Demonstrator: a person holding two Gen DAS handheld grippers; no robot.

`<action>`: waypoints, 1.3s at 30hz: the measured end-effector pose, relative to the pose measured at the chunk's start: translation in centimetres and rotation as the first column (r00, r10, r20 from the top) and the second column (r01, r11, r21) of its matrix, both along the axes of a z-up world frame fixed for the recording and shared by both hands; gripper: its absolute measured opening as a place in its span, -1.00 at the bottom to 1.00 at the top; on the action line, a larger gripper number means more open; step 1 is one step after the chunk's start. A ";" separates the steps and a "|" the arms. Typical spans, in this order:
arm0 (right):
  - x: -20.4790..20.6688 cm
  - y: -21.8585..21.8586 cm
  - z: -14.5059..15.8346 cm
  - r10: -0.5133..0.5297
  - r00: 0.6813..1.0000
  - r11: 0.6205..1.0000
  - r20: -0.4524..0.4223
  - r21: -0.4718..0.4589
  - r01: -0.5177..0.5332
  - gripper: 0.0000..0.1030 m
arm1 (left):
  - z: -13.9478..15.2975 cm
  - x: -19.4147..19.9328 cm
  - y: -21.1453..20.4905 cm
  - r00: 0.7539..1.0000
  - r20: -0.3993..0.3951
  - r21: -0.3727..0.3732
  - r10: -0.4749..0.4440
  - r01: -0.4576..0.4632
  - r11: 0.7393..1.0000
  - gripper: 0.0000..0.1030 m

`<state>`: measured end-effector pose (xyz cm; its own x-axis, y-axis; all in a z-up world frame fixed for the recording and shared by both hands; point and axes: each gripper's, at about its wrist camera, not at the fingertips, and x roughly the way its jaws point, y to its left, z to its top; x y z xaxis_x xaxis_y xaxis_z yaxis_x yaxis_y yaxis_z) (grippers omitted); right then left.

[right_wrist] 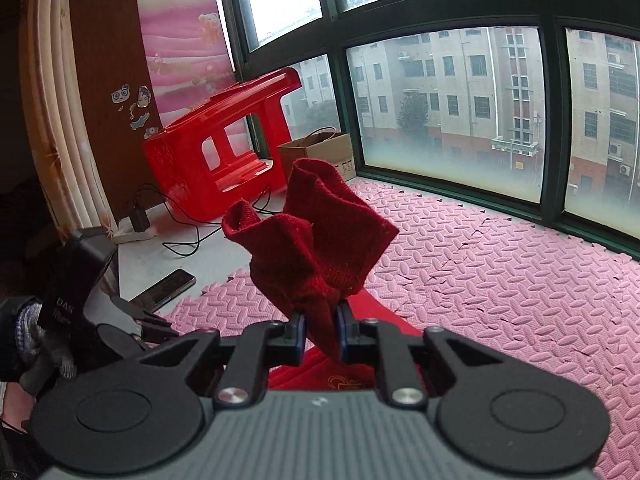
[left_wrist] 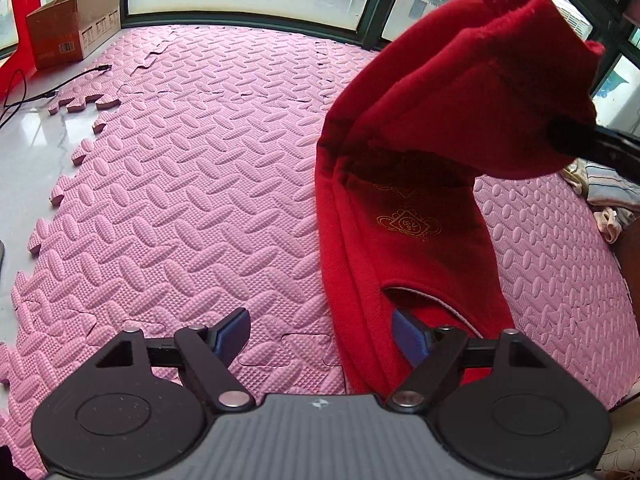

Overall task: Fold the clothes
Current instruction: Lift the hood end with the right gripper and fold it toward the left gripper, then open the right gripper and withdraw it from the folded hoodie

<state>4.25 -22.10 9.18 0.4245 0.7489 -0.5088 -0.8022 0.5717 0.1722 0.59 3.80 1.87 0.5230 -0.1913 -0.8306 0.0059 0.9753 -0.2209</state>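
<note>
A red garment (left_wrist: 408,216) with a gold emblem lies lengthwise on the pink foam mat (left_wrist: 192,184). Its far end is lifted in the air. My right gripper (right_wrist: 321,338) is shut on the garment's ribbed red cuff (right_wrist: 316,240), which bunches up above the fingers. In the left wrist view that gripper shows as a dark shape (left_wrist: 592,144) holding the raised end. My left gripper (left_wrist: 322,336) is open, low over the mat at the garment's near end. Its right fingertip (left_wrist: 408,334) is by the neck opening; nothing lies between the jaws.
A cardboard box (left_wrist: 76,20) stands at the far left by the window. A red plastic stool (right_wrist: 224,144) lies tipped on the bare floor with cables (right_wrist: 188,236) and a phone (right_wrist: 164,288). Other clothes (left_wrist: 608,200) are piled at the mat's right edge.
</note>
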 end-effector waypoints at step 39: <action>-8.6 2.6 -5.7 -0.096 0.995 0.981 0.008 -0.168 0.096 -0.12 | 5.9 0.7 -4.8 0.945 0.290 -0.119 -0.153 0.194 0.974 0.46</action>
<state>-4.40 -19.49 3.47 0.4903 0.6086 -0.6239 -0.7424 0.6666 0.0668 1.31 -1.03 7.74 0.6769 -0.4061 -0.6139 0.2531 0.9116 -0.3240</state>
